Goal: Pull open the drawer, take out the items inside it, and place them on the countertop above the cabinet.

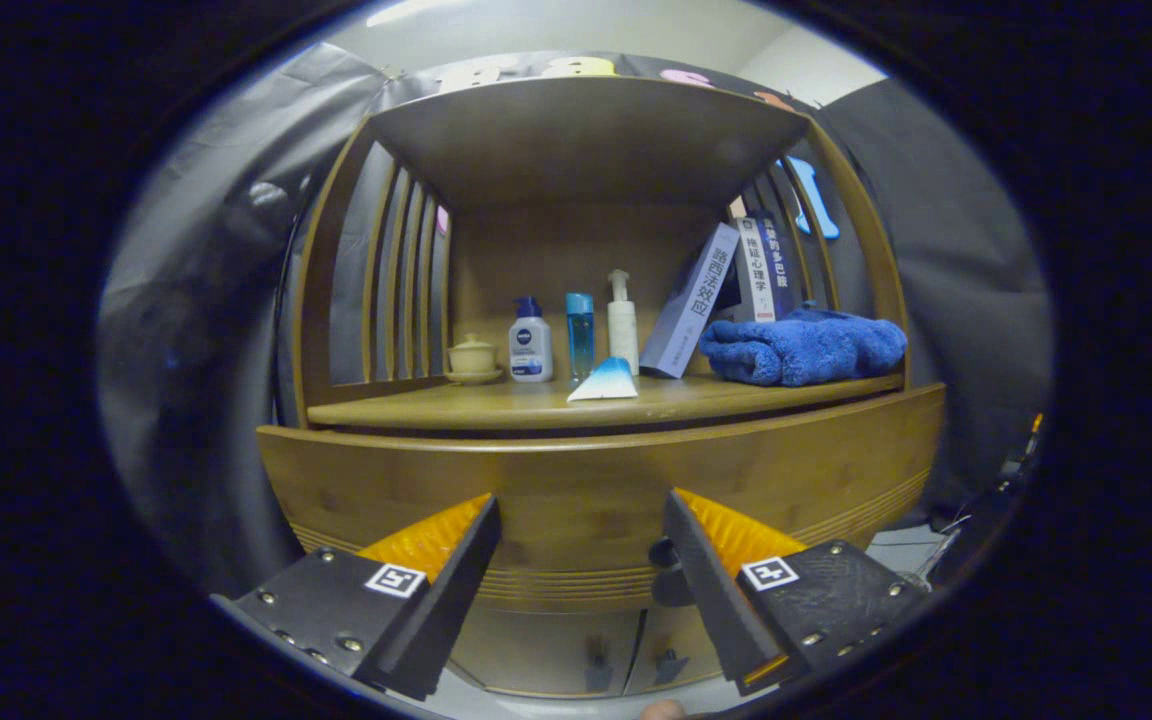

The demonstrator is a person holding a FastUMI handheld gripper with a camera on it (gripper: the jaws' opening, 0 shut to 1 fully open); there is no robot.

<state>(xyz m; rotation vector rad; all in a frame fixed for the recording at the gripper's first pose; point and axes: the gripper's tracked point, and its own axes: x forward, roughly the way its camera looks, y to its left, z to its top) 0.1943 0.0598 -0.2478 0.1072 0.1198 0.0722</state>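
Wooden cabinet (596, 500) fills the space ahead of the gripper (581, 520), with a slatted-sided shelf alcove above its countertop (496, 408). Drawer (576, 490) front sits flush under the countertop's front edge, closed; its dark knob (663, 553) lies just inside the right finger. Fingers (436, 540) are spread wide apart, gripping nothing, level with the drawer front. Two lower doors (586, 650) show beneath, between the fingers.

On the countertop, right end: folded blue towel (801, 347), with leaning books (726, 285) behind it. Middle back: white pump bottle (622, 325), slim blue bottle (580, 330), white bottle with dark cap (530, 342). Left back corner: small lidded cup on saucer (473, 359). Near the front edge, centre: blue-and-white tube (604, 383), lying flat.
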